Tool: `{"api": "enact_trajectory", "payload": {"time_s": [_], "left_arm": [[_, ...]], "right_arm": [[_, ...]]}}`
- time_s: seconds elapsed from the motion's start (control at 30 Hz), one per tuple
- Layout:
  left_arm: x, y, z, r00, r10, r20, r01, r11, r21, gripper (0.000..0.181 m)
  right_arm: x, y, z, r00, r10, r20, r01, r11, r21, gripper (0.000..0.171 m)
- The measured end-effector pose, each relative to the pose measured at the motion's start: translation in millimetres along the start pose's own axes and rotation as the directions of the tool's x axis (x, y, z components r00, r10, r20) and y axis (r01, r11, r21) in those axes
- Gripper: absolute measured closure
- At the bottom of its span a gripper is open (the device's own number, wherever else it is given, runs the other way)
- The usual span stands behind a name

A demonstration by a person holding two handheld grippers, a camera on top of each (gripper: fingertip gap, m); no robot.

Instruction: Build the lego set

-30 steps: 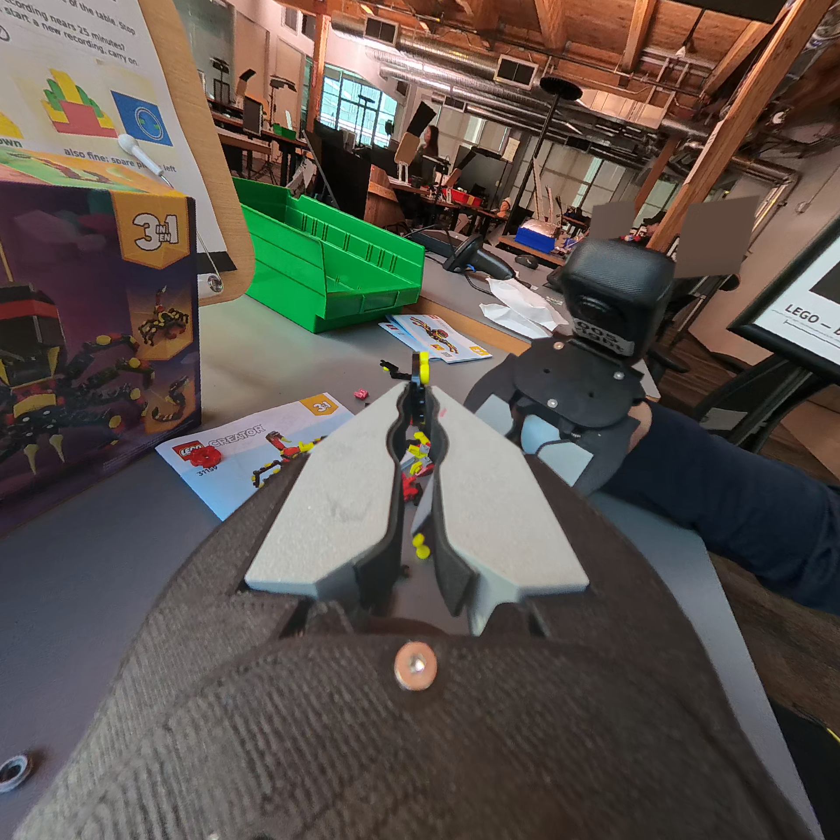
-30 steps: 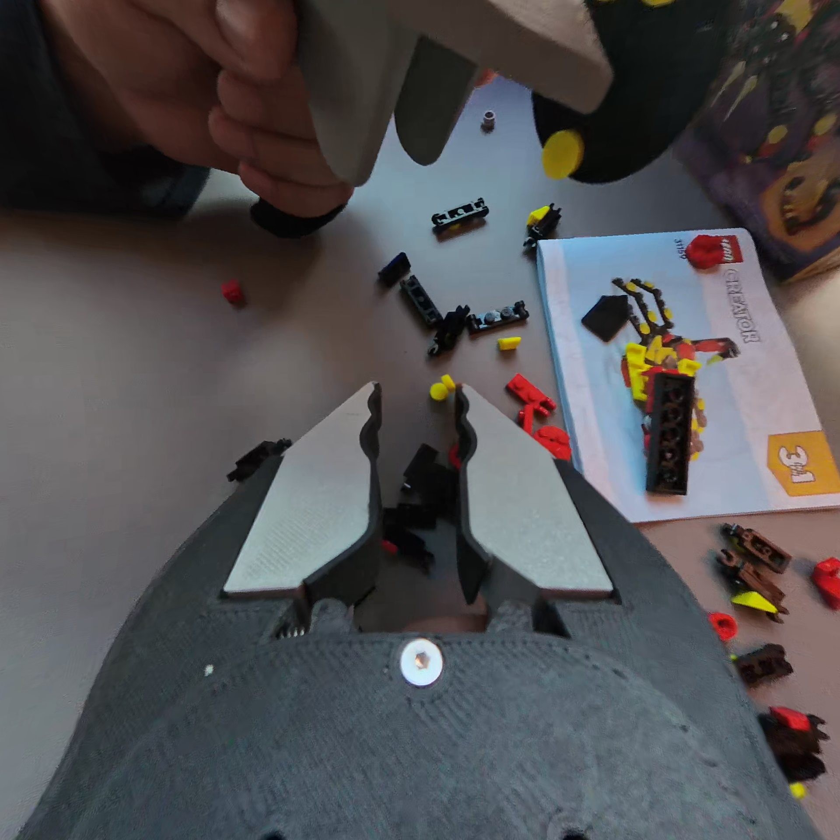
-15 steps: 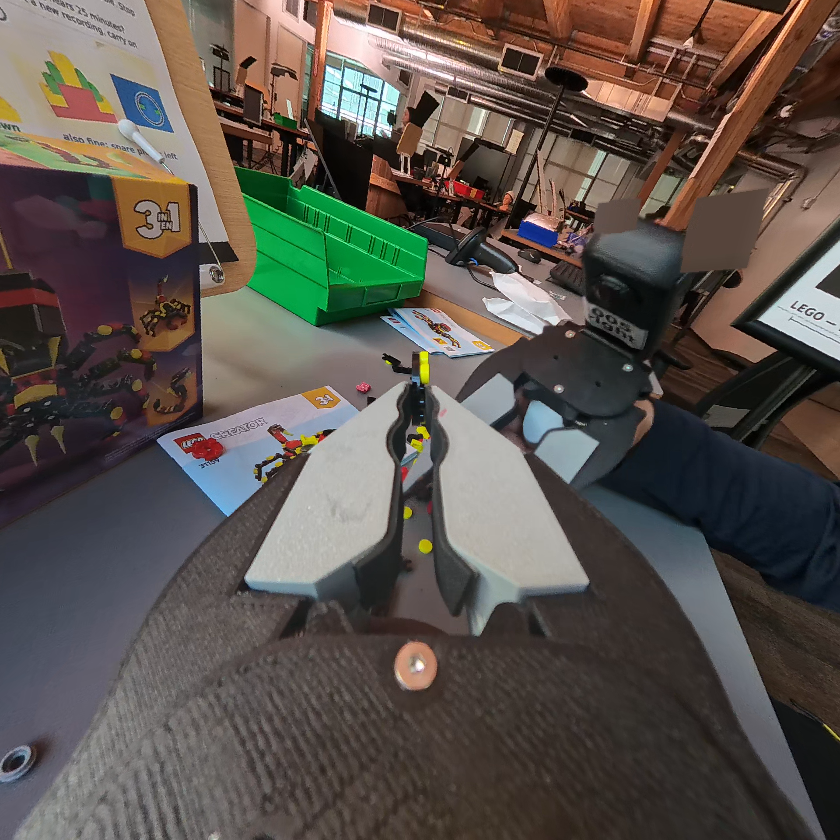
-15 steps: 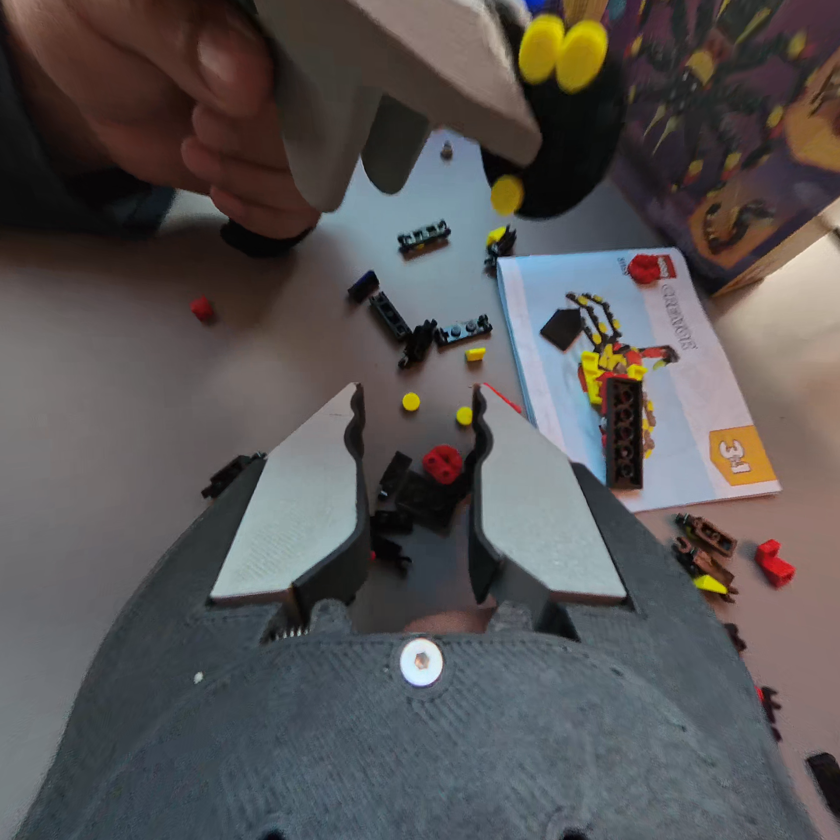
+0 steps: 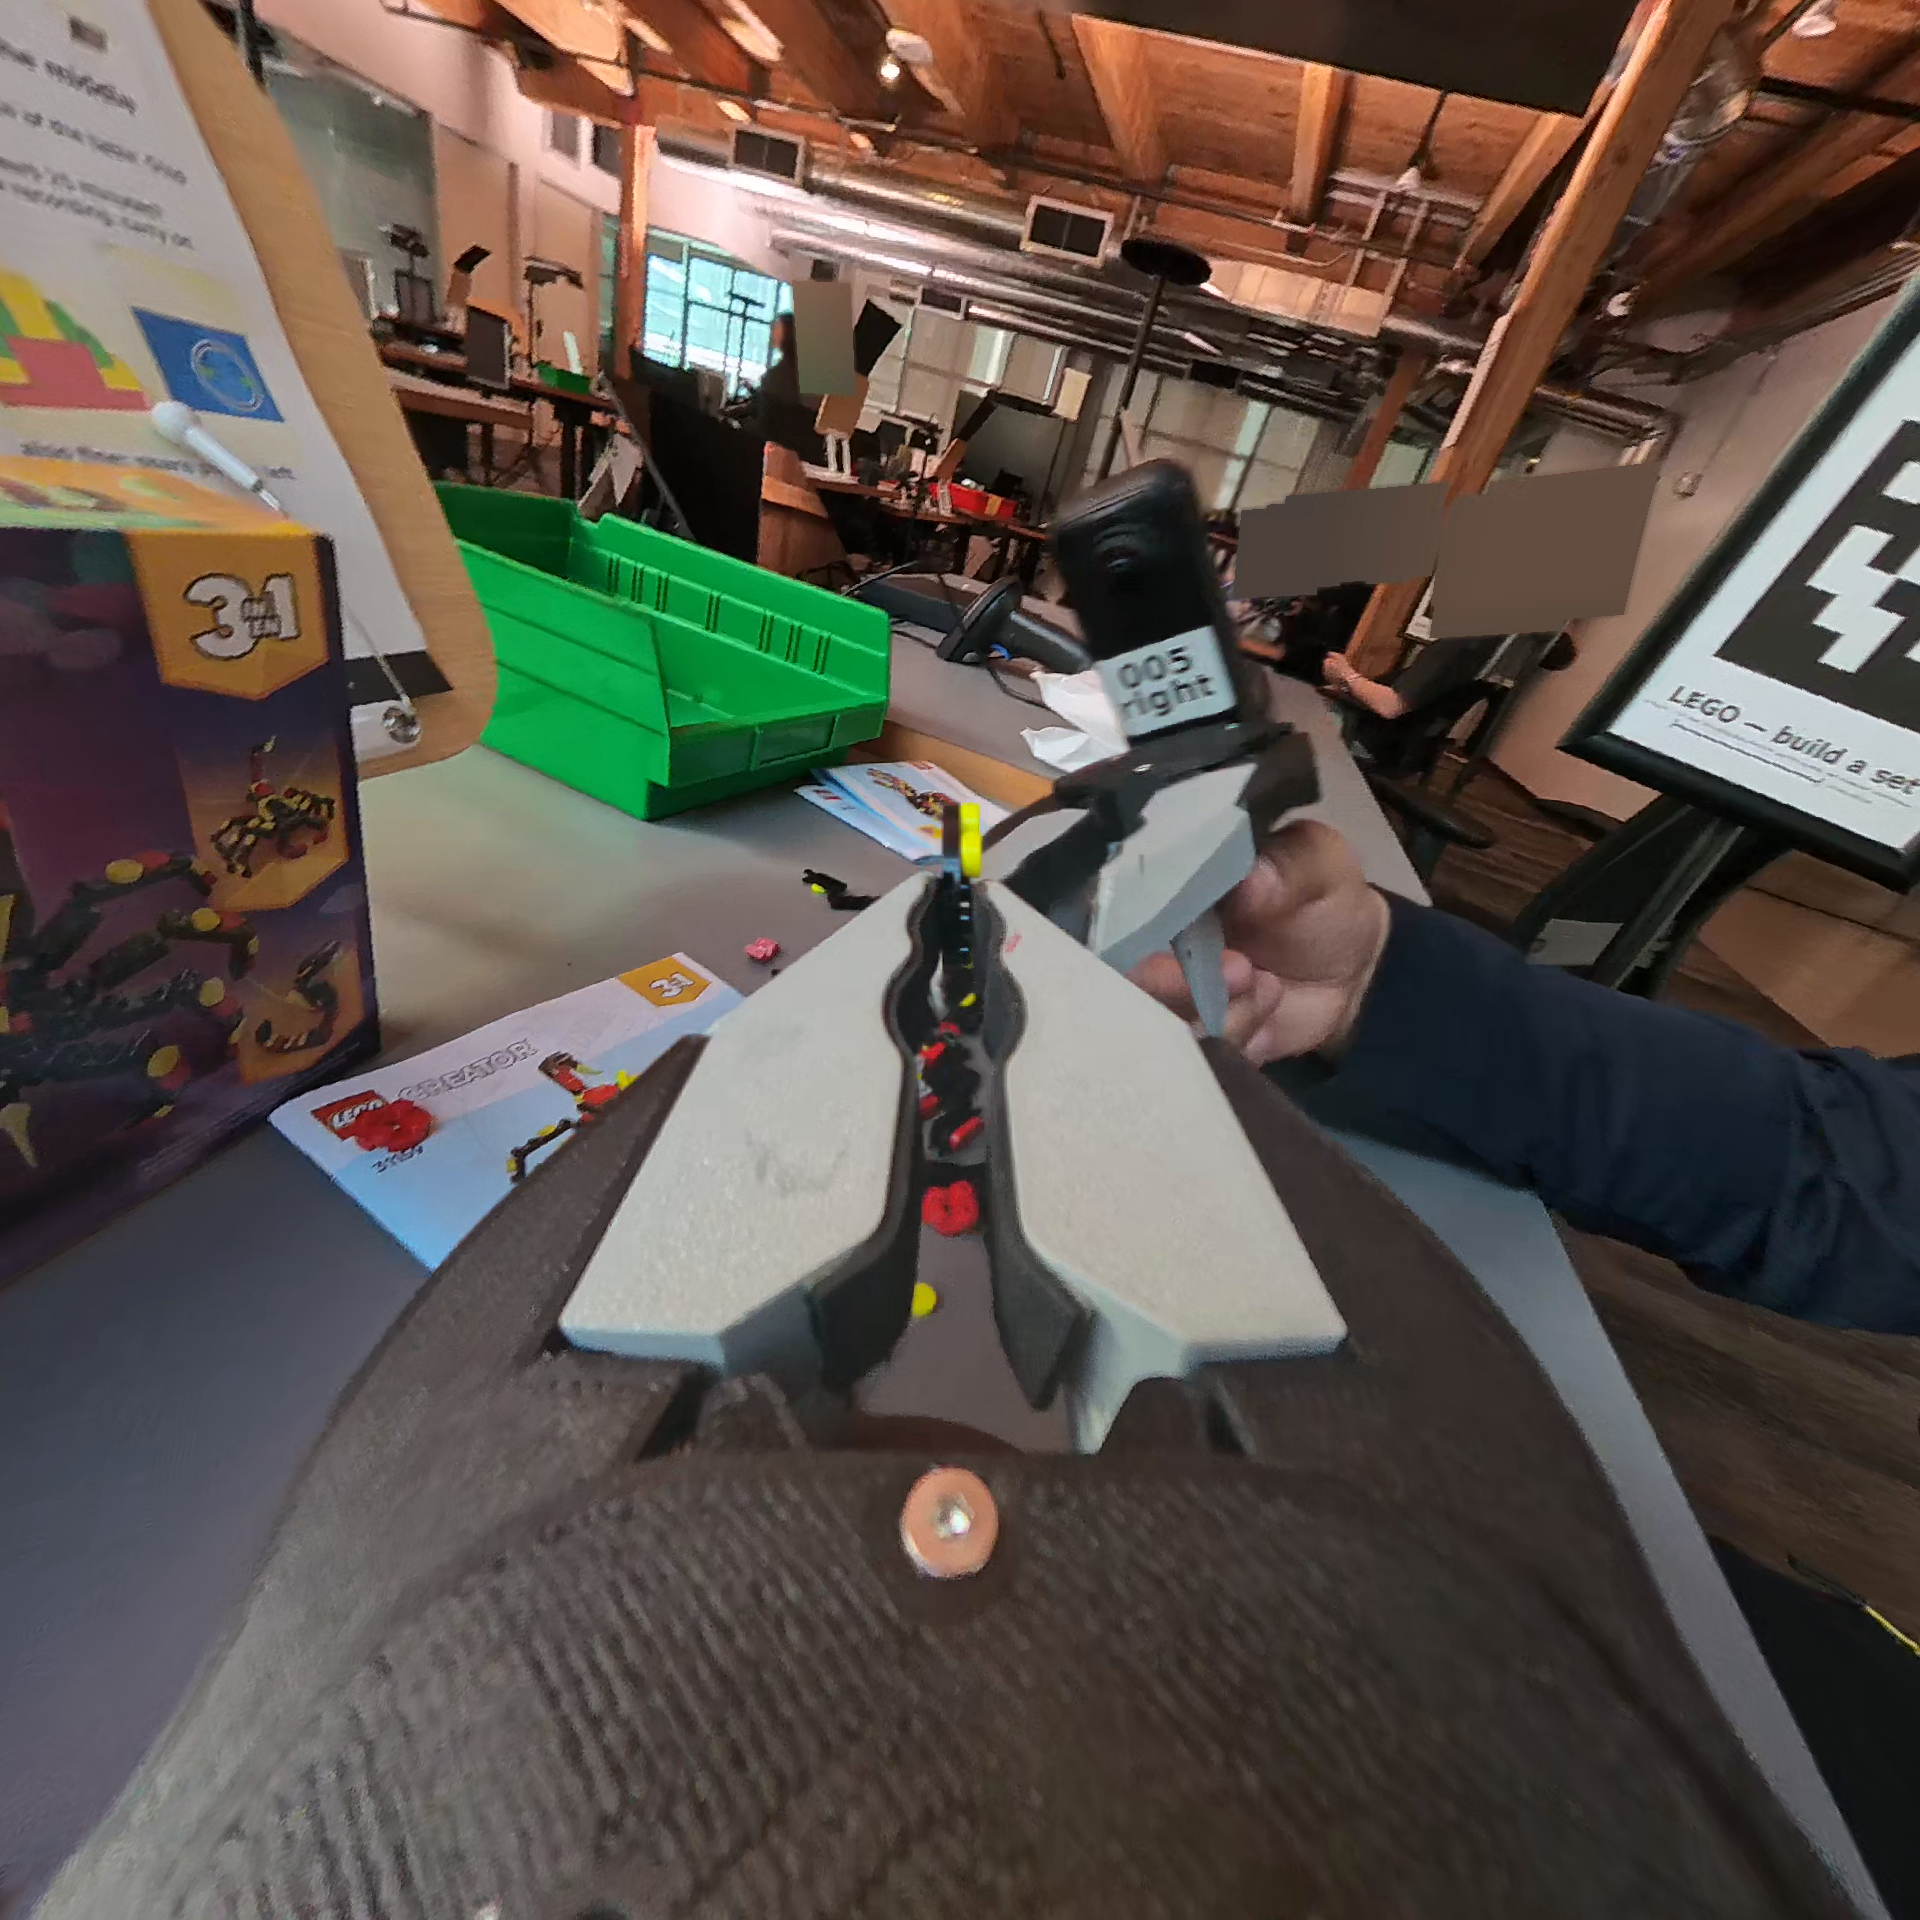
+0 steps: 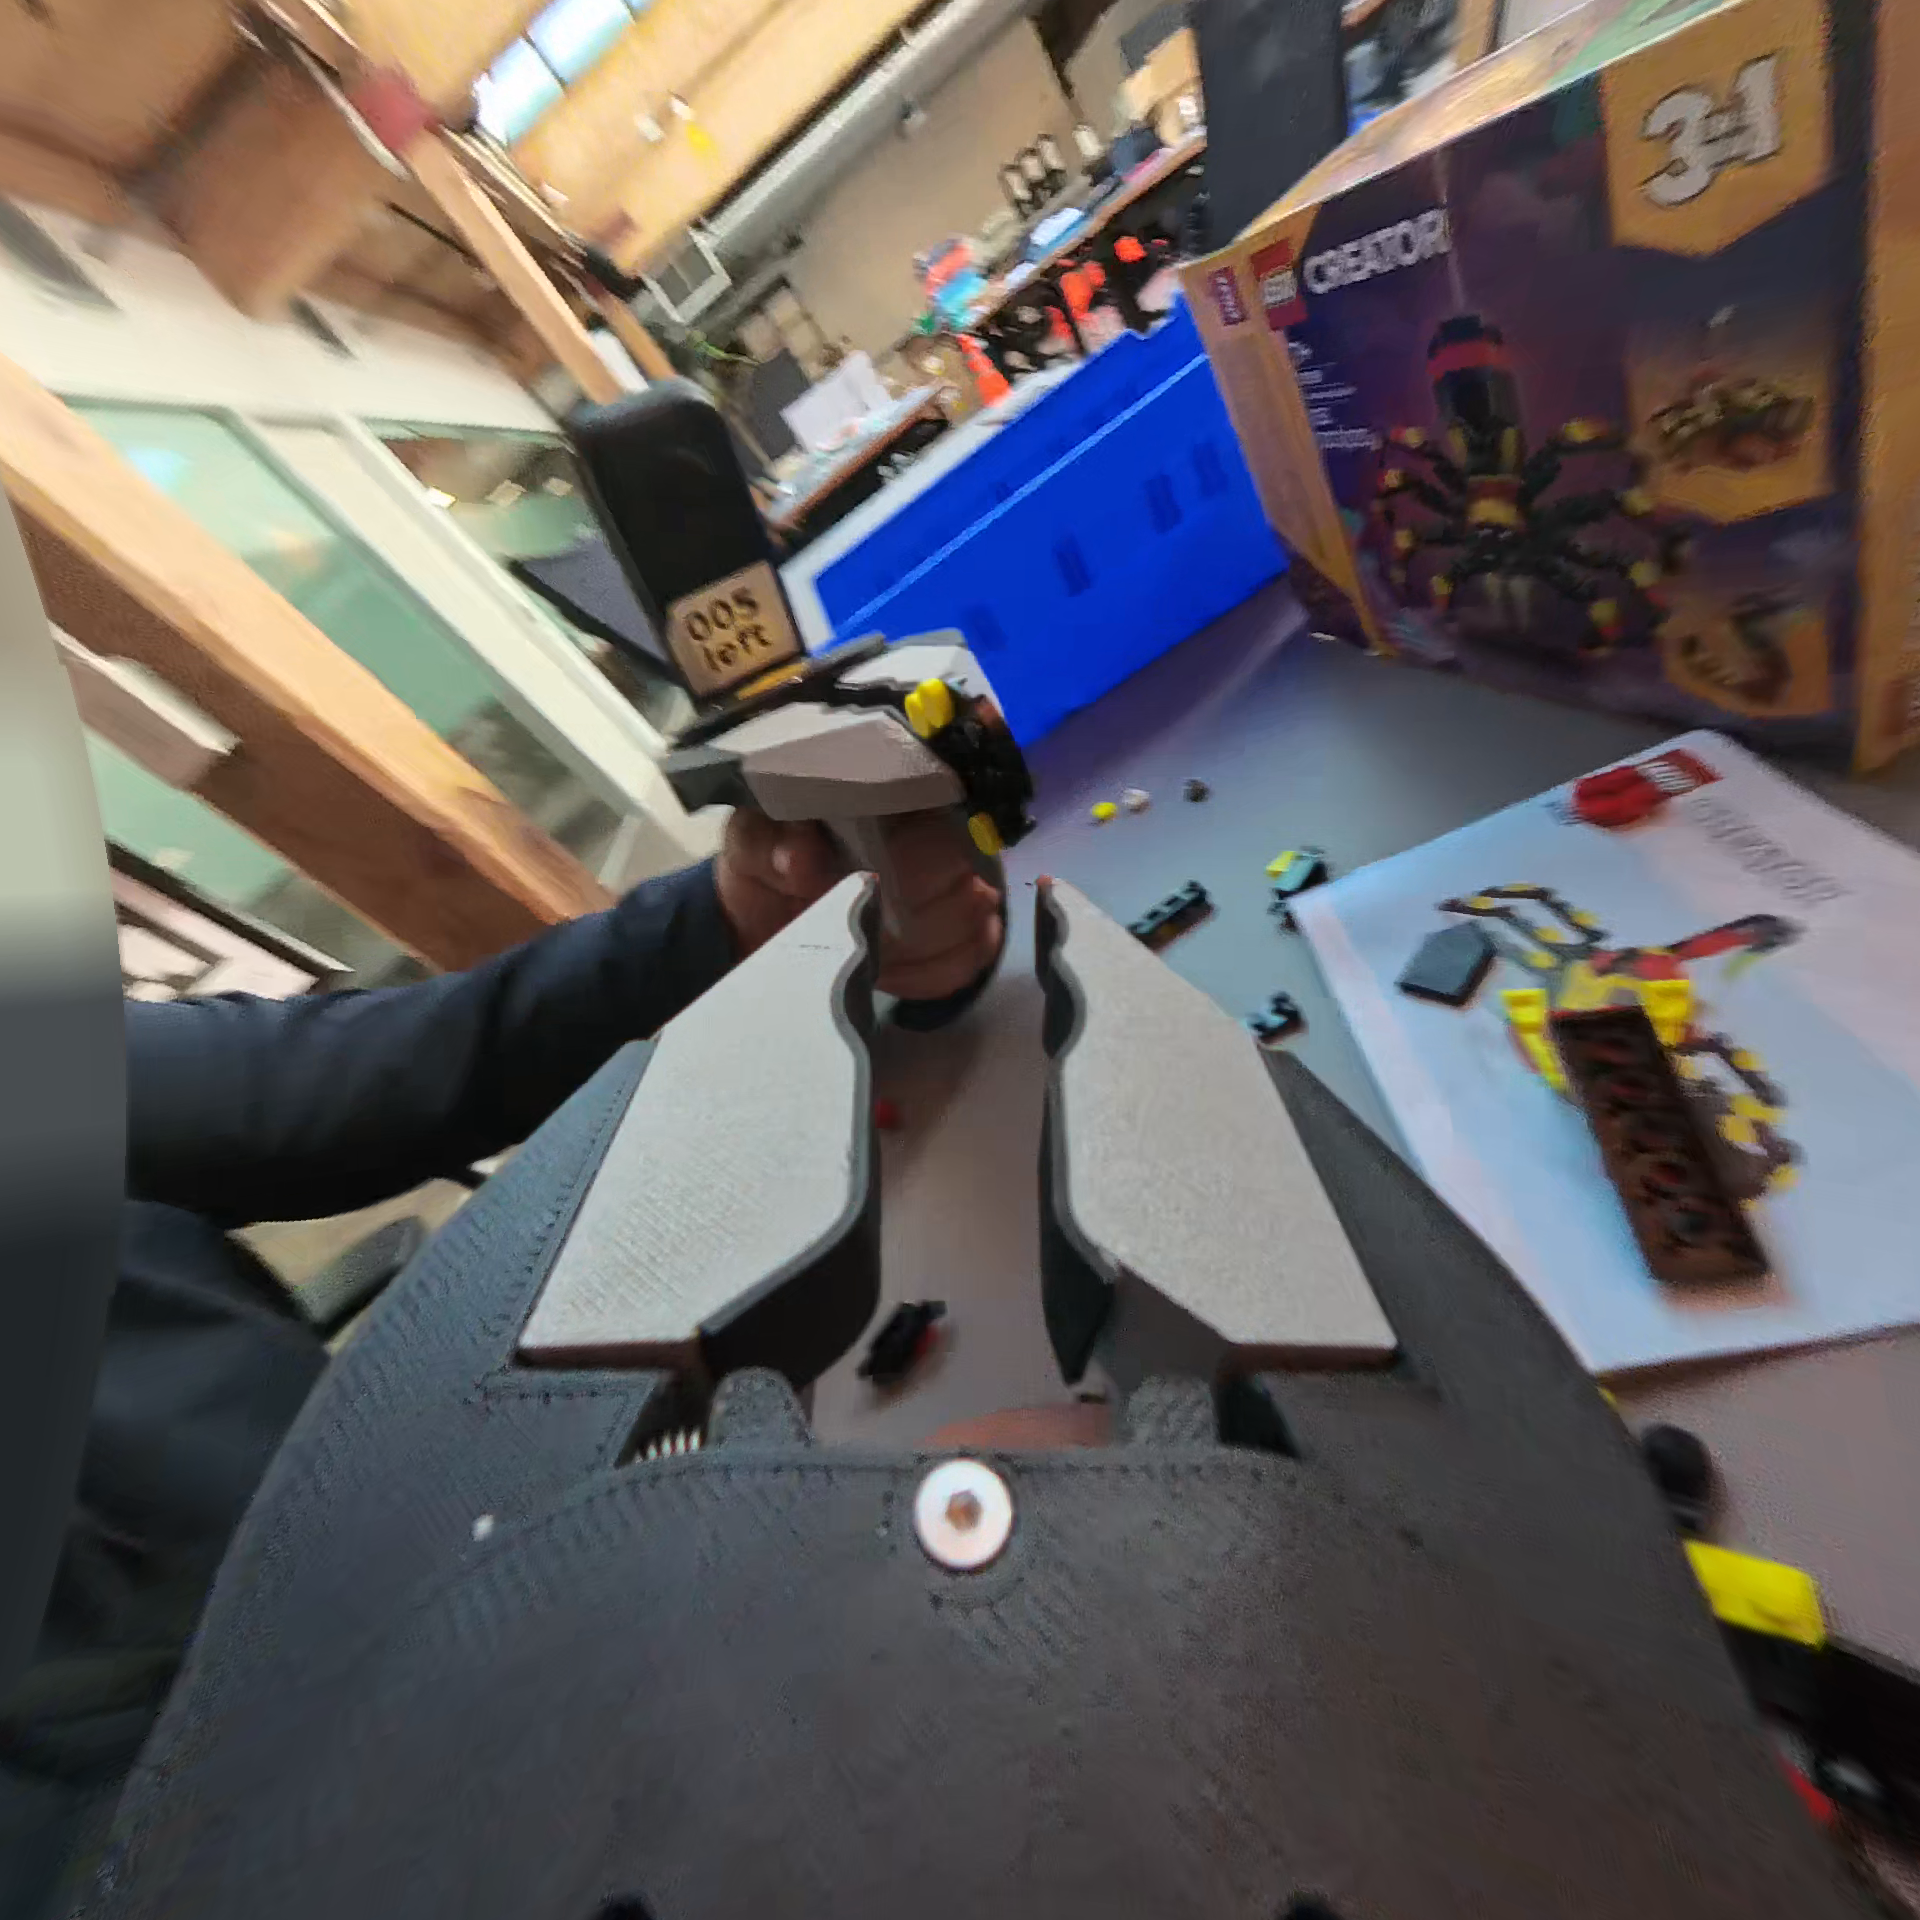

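Left wrist view, centre of frame: left gripper [image 5: 961, 883] with fingers pressed narrow on a small black-and-yellow lego assembly [image 5: 964, 847], yellow studs projecting above the tips. Same assembly [image 6: 971, 753] seen in the right wrist view, upper centre, clamped at the tips of the left gripper [image 6: 961, 769] and raised above the grey table [image 6: 1351, 748]. Right wrist view, centre: right gripper [image 6: 956, 894] with fingers parted by a moderate gap, nothing between them, a hand [image 6: 914, 904] visible beyond the gap. Right gripper [image 5: 1049, 883] also visible right of centre in the left wrist view, held by a hand [image 5: 1299, 956] in a dark sleeve [image 5: 1621, 1122]. Lower left of the left wrist view: instruction booklet [image 5: 499, 1101] flat on the table [image 5: 540, 883], purple set box [image 5: 177, 831] standing at the left edge, green bin [image 5: 665, 665] behind. Right side of the right wrist view: same booklet [image 6: 1621, 1039] carrying a dark brown plate [image 6: 1662, 1143]; box [image 6: 1579, 416] at upper right; blue bin [image 6: 1049, 540] at upper centre. Loose black, yellow and red pieces [image 6: 1174, 914] scattered on the table between booklet and grippers; one dark piece [image 6: 899, 1340] on the table, visible through the gap near the right gripper's base. Strong motion blur across the right wrist view.
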State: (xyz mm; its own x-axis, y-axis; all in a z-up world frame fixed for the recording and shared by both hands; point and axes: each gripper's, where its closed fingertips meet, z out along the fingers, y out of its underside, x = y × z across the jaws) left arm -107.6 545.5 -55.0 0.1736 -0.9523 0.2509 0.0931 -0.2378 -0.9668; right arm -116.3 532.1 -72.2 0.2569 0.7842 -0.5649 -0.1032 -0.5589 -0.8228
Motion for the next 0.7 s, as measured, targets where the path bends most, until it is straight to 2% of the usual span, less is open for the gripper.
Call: {"api": "enact_trajectory", "payload": {"time_s": [0.1, 0.2, 0.53, 0.7], "left_arm": [[14.0, -6.1, 0.0, 0.998, 0.042, -0.057, -0.040, 0.999, 0.037, 0.180], [22.7, -8.9, 0.3, 0.994, 0.077, -0.084, -0.072, 0.996, 0.061, 0.180], [22.2, -12.1, 1.3, 0.993, 0.096, -0.064, -0.089, 0.991, 0.097, 0.180], [16.9, -6.0, 0.6, 0.995, 0.084, -0.056, -0.081, 0.995, 0.052, 0.179]], "right_arm": [[-12.5, -13.1, -4.3, 0.987, 0.099, 0.127, -0.109, 0.991, 0.079, 0.152], [-17.2, -19.9, -9.1, 0.968, 0.157, 0.197, -0.181, 0.977, 0.112, 0.157], [-17.4, -18.2, -7.5, 0.945, 0.218, 0.243, -0.249, 0.963, 0.104, 0.161], [-8.4, -17.2, -8.8, 0.977, 0.146, 0.156, -0.165, 0.979, 0.118, 0.167]]}}
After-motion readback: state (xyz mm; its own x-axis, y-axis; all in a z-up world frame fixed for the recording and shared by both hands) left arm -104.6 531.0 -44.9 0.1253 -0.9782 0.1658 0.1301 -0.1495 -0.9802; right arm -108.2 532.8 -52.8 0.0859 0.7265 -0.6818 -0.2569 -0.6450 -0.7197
